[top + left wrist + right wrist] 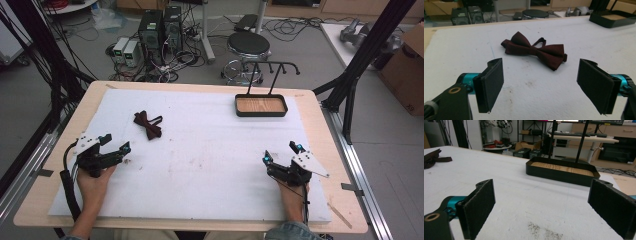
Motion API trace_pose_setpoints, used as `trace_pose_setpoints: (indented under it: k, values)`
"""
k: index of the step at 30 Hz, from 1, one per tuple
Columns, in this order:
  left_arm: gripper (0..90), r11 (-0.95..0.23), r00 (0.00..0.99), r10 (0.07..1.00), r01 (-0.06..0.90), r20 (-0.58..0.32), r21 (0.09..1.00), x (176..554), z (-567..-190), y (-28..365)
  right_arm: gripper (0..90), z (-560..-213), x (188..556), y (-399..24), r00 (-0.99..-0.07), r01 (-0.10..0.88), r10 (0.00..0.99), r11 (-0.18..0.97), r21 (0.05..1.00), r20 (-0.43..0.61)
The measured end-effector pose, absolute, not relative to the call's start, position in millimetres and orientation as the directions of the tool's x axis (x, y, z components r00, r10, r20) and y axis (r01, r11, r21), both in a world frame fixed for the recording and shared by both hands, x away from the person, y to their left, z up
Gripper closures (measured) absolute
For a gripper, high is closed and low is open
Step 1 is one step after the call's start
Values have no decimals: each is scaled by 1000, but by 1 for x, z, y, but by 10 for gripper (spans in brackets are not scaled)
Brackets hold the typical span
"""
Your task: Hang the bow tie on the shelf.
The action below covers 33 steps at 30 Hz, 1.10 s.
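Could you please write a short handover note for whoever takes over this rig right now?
Left gripper: open, nothing between its jaws, low over the white mat and pointed at the bow tie.
Right gripper: open, holding nothing, near the mat's right edge, facing the black tray.
Bow tie: lies flat on the mat's left part, apart from both grippers, strap looped behind it.
Tray: at the far side of the mat, wooden floor bare, with a hanger stand rising from it.
Done: nothing grasped so far.
Left: probably to close the left gripper on the bow tie; where it goes is unclear.
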<state>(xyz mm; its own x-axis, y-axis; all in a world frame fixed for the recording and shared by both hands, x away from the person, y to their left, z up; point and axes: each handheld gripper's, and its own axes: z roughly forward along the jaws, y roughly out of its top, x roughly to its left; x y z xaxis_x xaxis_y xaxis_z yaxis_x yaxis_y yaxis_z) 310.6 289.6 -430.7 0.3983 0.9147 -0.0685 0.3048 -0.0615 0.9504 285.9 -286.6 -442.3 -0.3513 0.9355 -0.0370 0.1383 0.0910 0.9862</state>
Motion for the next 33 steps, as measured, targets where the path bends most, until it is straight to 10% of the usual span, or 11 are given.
trace_pose_setpoints:
  k: [33]
  values:
    - [208, -76, 403, 913, 324, -65, 943, 320, -433, 286, 65, -443, 285, -286, -354, 144, 934, 109, 984, -52]
